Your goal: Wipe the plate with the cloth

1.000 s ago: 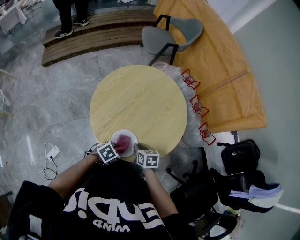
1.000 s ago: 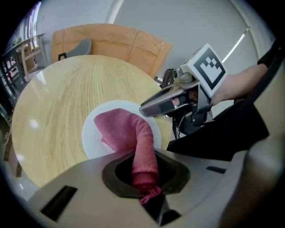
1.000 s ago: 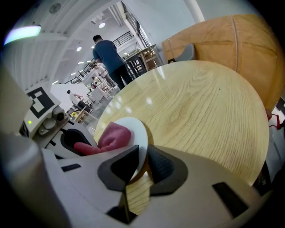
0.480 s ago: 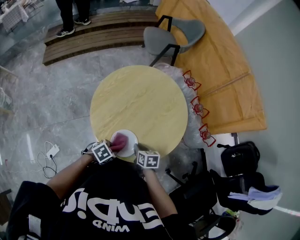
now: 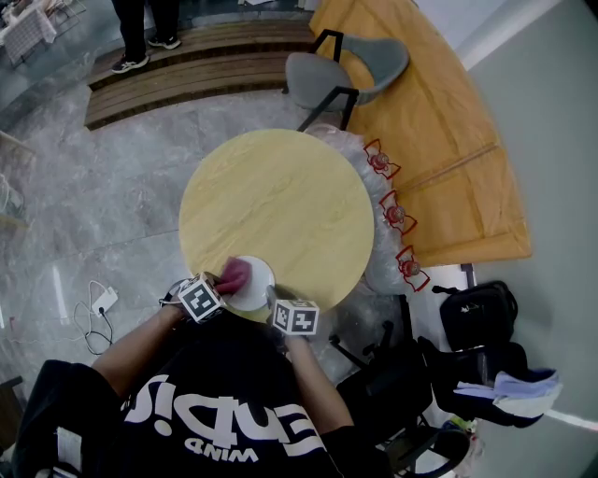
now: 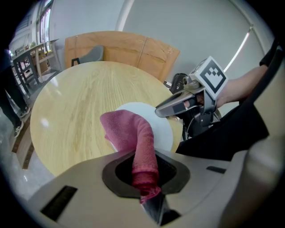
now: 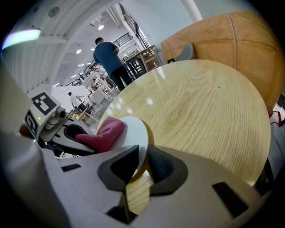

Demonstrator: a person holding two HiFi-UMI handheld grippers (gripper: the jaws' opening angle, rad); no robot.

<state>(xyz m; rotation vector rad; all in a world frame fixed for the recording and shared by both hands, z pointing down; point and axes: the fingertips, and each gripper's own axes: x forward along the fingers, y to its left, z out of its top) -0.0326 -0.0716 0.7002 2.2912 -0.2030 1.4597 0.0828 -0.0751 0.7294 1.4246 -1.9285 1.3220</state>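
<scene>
A white plate [image 5: 255, 285] sits at the near edge of the round wooden table [image 5: 280, 201]. My left gripper [image 5: 213, 288] is shut on a pink cloth [image 5: 234, 275], which lies pressed on the plate's left part. In the left gripper view the cloth [image 6: 133, 136] runs from the jaws onto the plate [image 6: 162, 127]. My right gripper [image 5: 277, 301] is shut on the plate's near right rim. The right gripper view shows that rim [image 7: 141, 140] held tilted between the jaws, with the cloth [image 7: 104, 132] and the left gripper [image 7: 67, 133] behind it.
A grey chair [image 5: 341, 70] stands beyond the table. Bags with red handles [image 5: 392, 213] lean against the table's right side beside an orange surface [image 5: 439, 140]. A black bag [image 5: 476, 313] and cables [image 5: 98, 313] lie on the floor. A person's legs [image 5: 140, 28] are far off.
My left gripper has slid the cloth leftward, from the plate's middle toward its left rim. The right gripper and the plate have stayed where they were.
</scene>
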